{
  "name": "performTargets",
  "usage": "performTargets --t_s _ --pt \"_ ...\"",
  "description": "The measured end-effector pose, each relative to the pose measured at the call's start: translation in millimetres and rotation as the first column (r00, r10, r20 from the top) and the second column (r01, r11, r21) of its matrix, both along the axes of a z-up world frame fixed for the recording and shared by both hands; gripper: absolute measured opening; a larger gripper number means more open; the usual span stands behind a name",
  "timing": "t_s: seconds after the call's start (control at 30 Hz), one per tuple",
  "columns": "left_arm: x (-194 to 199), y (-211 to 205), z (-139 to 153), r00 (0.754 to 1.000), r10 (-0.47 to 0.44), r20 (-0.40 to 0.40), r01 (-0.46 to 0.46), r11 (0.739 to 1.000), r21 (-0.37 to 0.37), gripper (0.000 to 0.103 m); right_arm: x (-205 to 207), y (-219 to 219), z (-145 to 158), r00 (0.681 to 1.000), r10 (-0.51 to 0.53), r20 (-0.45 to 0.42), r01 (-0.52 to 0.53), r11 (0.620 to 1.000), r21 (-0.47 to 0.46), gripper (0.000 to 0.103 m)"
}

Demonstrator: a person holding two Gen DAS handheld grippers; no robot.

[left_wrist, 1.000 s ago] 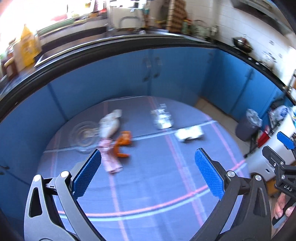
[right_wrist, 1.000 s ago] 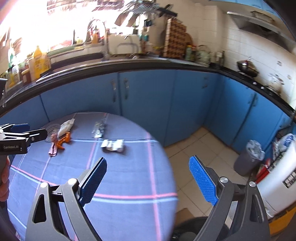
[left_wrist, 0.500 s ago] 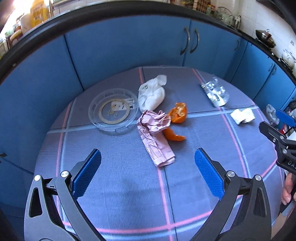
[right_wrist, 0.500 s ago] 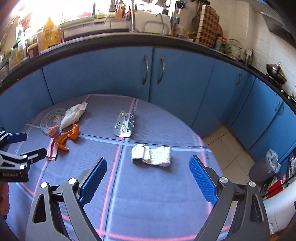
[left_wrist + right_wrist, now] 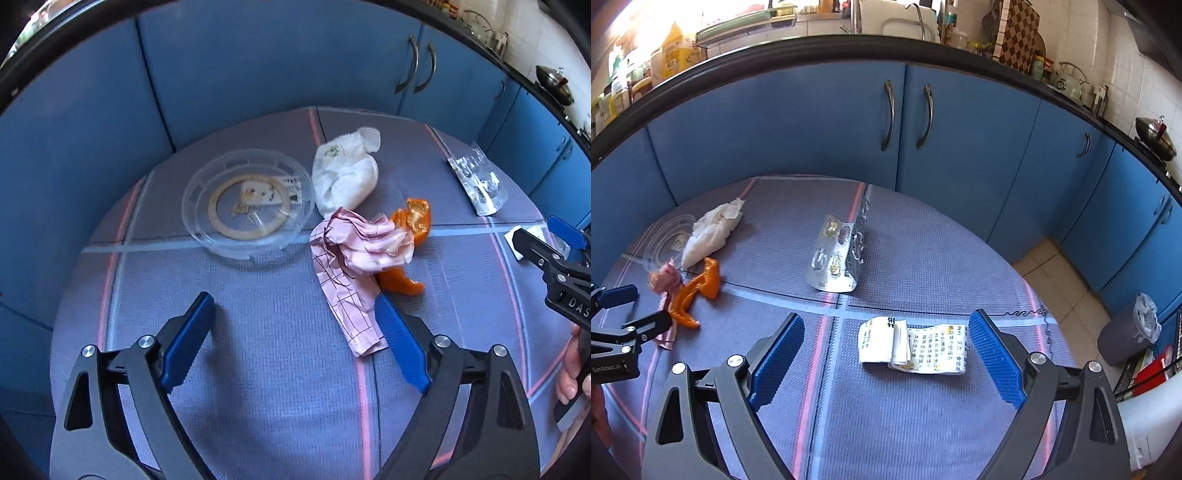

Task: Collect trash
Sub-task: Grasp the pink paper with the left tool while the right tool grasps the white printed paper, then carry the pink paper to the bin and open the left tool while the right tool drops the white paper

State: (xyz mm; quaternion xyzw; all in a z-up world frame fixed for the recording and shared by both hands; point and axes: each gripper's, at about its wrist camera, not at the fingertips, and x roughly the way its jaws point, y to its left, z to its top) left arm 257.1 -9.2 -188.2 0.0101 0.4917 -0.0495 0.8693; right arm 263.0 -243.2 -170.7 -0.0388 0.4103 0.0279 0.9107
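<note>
- My left gripper [image 5: 291, 332]: jaws apart, low over table [image 5: 280, 406]; pink wrapper [image 5: 354, 266] touches its right pad
- My right gripper [image 5: 886, 354]: jaws apart, flanking folded leaflet [image 5: 916, 347]

lid [image 5: 248, 201] left of tissue [image 5: 345, 173], wrapper [image 5: 354, 266] before both — peel [image 5: 415, 225] right, all on table [image 5: 277, 369]

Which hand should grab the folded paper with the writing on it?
Probably the right. The right gripper is open with the folded paper lying between its fingers. The left gripper is open over by the pink wrapper.
</note>
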Motion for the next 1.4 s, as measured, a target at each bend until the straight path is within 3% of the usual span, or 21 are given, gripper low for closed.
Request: performTargets --t_s 0.13,0.17,0.27,0.3,0.33,0.37,0.43,0.5,0.9,1.4 --pt "0.3 -0.9 1.4 1.000 0.016 0.010 -0.016 1.000 0.009 0.076 6.8 -7.4 -9.6 0.999 -0.022 -0.035 0.023 0.999 0.035 0.088" --pt "0.8 -0.5 2.0 1.000 0.018 0.013 -0.018 1.000 0.015 0.069 7.7 -7.9 -11.5 0.999 -0.028 -0.039 0.029 0.999 0.031 0.088" --pt "0.0 -0.4 5.4 1.000 0.014 0.020 -0.014 1.000 0.018 0.035 7.5 -8.6 -16.2 0.998 -0.017 -0.068 0.021 0.999 0.048 0.088" --pt "-0.1 1.7 6.4 1.000 0.016 0.010 -0.016 1.000 0.002 0.032 6.6 -8.1 -16.9 0.997 -0.012 -0.073 0.015 0.999 0.051 0.084" --pt "-0.5 3.7 6.8 1.000 0.020 0.004 -0.020 1.000 -0.012 0.028 5.2 -7.2 -16.5 0.997 -0.005 -0.072 0.008 0.999 0.052 0.070" --pt "-1.4 5.9 8.2 1.000 0.022 -0.002 -0.022 0.999 -0.023 0.022 2.5 -6.1 -14.9 0.998 0.006 -0.064 -0.003 0.998 0.058 0.062" --pt "-3.6 8.8 9.9 1.000 0.024 -0.006 -0.024 0.999 -0.040 0.017 -2.5 -2.5 -11.9 0.998 0.025 -0.061 -0.021 0.998 0.059 0.025" --pt "-9.4 10.8 14.9 1.000 0.020 0.013 -0.020 0.999 -0.041 0.013 -7.9 1.5 -10.0 0.997 0.046 -0.068 -0.042 0.998 0.056 0.013" --pt "-40.3 12.0 57.7 0.995 0.010 0.098 -0.003 0.998 -0.066 0.011 -56.5 -1.3 23.6 0.995 0.101 0.014 -0.102 0.993 0.058 0.012" --pt "-86.9 -48.2 100.5 0.979 -0.096 0.180 0.107 0.993 -0.049 0.011 -136.4 -35.5 79.3 0.990 0.069 0.123 -0.070 0.997 0.007 0.012"
